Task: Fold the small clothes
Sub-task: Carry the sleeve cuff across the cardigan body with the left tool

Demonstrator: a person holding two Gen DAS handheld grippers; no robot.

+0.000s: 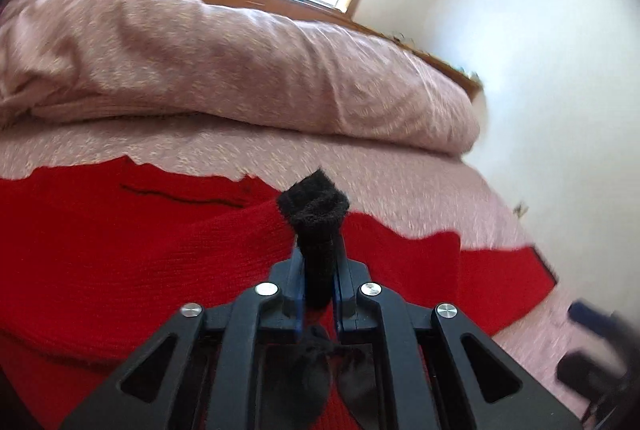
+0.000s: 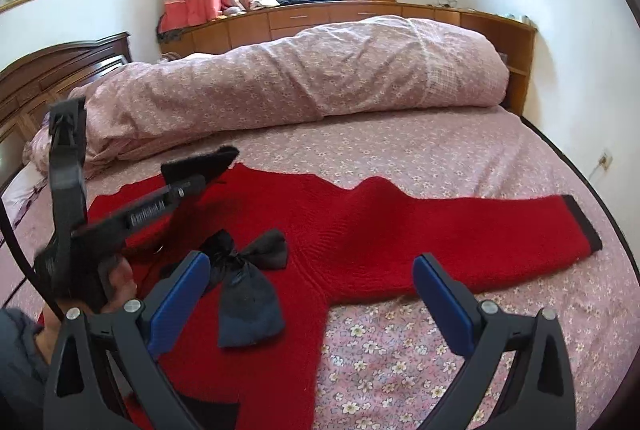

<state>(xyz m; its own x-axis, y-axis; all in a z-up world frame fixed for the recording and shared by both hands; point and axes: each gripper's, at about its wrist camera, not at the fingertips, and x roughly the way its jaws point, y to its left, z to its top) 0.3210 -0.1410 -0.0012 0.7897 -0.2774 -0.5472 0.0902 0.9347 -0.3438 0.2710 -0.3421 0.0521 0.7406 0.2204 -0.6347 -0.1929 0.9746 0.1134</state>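
A red knit sweater lies spread on the bed, with a black bow at its collar. Its right sleeve stretches out flat to a black cuff. My left gripper is shut on the other sleeve's black cuff, which sticks up past the fingertips over the red body. In the right wrist view that left gripper is held by a hand at the left and lifts its cuff above the sweater. My right gripper hovers open over the sweater's near edge, nothing between its blue pads.
A rolled pink floral duvet lies across the back of the bed. The floral sheet shows in front and to the right. A dark wooden headboard stands at the left, with wooden cabinets and a window behind.
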